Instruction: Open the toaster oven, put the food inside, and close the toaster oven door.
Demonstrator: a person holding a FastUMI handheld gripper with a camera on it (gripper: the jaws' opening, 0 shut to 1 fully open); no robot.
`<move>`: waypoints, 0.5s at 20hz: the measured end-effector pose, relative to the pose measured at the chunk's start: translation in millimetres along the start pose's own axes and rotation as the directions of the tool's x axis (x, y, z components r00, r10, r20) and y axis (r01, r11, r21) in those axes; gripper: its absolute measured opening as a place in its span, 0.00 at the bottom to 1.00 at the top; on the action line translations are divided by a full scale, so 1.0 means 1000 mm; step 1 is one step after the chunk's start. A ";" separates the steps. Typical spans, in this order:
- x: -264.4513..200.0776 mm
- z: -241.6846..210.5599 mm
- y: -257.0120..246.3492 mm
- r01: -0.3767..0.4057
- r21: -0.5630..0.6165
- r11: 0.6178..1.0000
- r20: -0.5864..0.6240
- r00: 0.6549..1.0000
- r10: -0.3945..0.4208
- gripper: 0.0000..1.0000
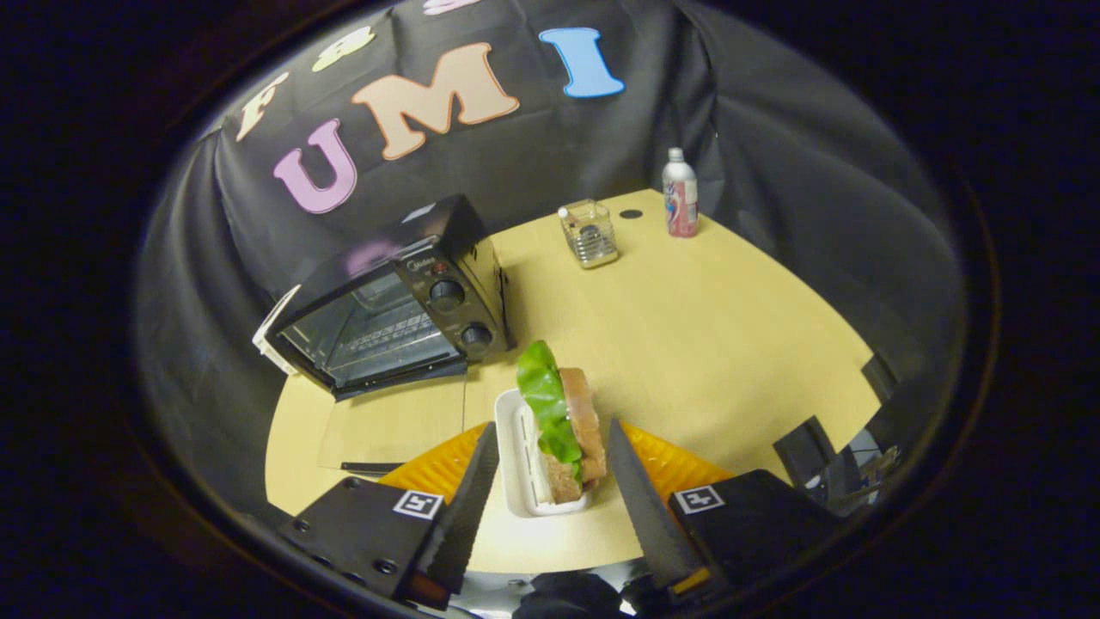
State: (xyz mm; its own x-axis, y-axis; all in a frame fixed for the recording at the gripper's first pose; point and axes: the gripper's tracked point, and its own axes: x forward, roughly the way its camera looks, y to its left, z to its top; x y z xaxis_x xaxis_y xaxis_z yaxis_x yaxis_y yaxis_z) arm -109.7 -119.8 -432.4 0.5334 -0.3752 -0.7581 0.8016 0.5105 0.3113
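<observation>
The booth is dim, with soft light falling from above onto the surface (687, 327), which is the brightest area. The cloth wall (773, 172) stays dark, its folds catching faint grey sheen. The toaster oven (395, 301) has a pale glare on its top and casts a short, soft shadow beside it. The bottle (680, 193) and glass jar (589, 233) look small and slightly soft. Fisheye distortion bends the surface edge into a curve and darkens the rim. The sandwich (563, 421) is sharp; the hand-held gripper (554, 430), fingers apart, is fairly crisp.
</observation>
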 end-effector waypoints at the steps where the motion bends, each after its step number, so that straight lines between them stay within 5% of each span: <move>1: 0.006 -0.007 -0.003 -0.003 0.000 1.000 -0.023 1.000 0.003 0.83; 2: 0.011 -0.012 -0.005 -0.004 -0.005 1.000 -0.043 0.999 0.004 0.82; 10: 0.024 -0.012 -0.002 -0.053 -0.002 0.999 -0.084 0.995 0.052 0.32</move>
State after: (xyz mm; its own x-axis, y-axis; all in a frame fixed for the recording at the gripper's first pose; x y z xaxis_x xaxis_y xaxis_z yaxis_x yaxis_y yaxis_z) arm -101.6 -119.9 -458.2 0.5501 -0.2819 -0.7861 0.7717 0.5313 0.3495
